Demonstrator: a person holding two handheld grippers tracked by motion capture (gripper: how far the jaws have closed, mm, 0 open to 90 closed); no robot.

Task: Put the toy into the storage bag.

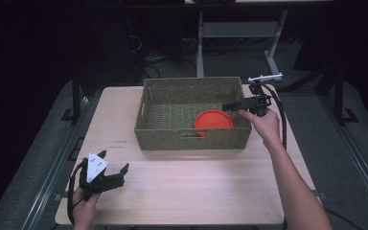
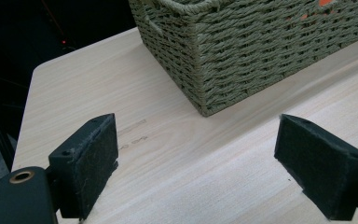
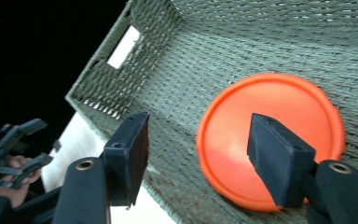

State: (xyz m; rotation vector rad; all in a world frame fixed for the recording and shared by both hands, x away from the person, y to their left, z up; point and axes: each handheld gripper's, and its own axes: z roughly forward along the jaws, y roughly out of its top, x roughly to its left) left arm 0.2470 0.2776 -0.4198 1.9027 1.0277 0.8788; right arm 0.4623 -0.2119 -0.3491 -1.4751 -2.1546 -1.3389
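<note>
From the high view, a woven basket (image 1: 191,115) stands on the far half of the wooden table (image 1: 187,187), midway between its left and right edges. An orange disc (image 1: 213,120) lies flat on the basket floor, against the near wall and toward the basket's right end. The right gripper (image 1: 230,106) reaches in over the basket's right rim, just above the disc, its jaws parted and holding nothing. The left gripper (image 1: 112,165) rests at the table's near left corner, well apart from the basket, jaws spread wide. A small dark marking (image 1: 120,144) on the tabletop left of the basket is too small to read.

In the left gripper view, the left gripper (image 2: 196,154) has both pads wide apart over bare table (image 2: 177,177), with the basket's (image 2: 242,51) near corner beyond. The faint marks (image 2: 133,133) on the wood stay illegible.

In the right gripper view, the right gripper (image 3: 200,149) hangs open above the basket floor (image 3: 242,42); one pad overlaps the orange disc (image 3: 261,121), the other stands over the weave. The disc carries no readable writing.
</note>
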